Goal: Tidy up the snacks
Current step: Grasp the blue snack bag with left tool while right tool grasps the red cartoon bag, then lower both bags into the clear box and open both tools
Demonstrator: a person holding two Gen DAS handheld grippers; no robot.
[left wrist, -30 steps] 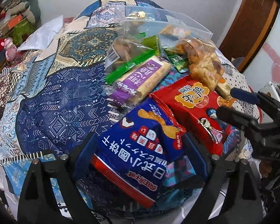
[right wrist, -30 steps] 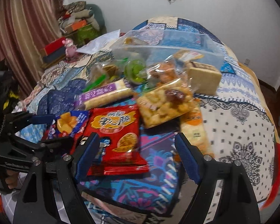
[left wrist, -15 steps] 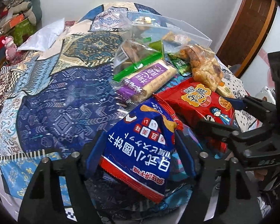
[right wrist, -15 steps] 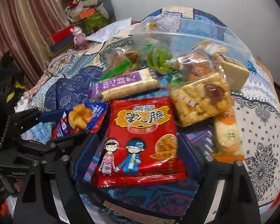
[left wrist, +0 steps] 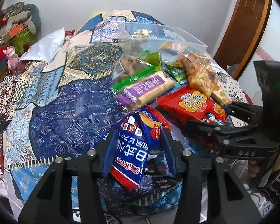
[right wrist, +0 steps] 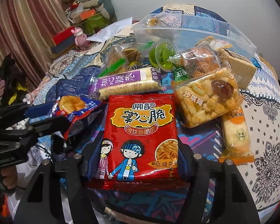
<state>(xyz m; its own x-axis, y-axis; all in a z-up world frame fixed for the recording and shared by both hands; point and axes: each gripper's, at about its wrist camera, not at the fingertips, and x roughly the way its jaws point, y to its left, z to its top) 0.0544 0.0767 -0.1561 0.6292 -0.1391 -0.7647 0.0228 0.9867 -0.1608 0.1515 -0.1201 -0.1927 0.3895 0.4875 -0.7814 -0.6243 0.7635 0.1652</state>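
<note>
A blue snack pack [left wrist: 132, 149] stands crumpled between the fingers of my left gripper [left wrist: 138, 140], whose jaws are closing and pressing its sides. The right wrist view shows that gripper [right wrist: 50, 114] at the left with the blue pack [right wrist: 74, 106] in it. My right gripper [right wrist: 140, 145] has its closing jaws against both edges of a red noodle-snack pack [right wrist: 141, 123] lying flat on the quilt. The left wrist view shows the right gripper [left wrist: 212, 115] at the red pack [left wrist: 188, 102]. A clear plastic box [right wrist: 196, 29] sits behind the snack pile.
Behind the red pack lie a purple wafer roll [right wrist: 127, 82], a bag of puffed rice squares [right wrist: 207, 97], an orange rice-cracker pack [right wrist: 235, 130], a green jelly cup [right wrist: 162, 56] and a cookie bag [right wrist: 125, 56]. The patterned quilt [left wrist: 65, 102] spreads left. A curtain [right wrist: 24, 28] hangs at the left.
Both grippers' jaws have narrowed. The blue pack has been squeezed and stands up in the left gripper. The right gripper moved forward, so the red pack now lies between its fingers.
</note>
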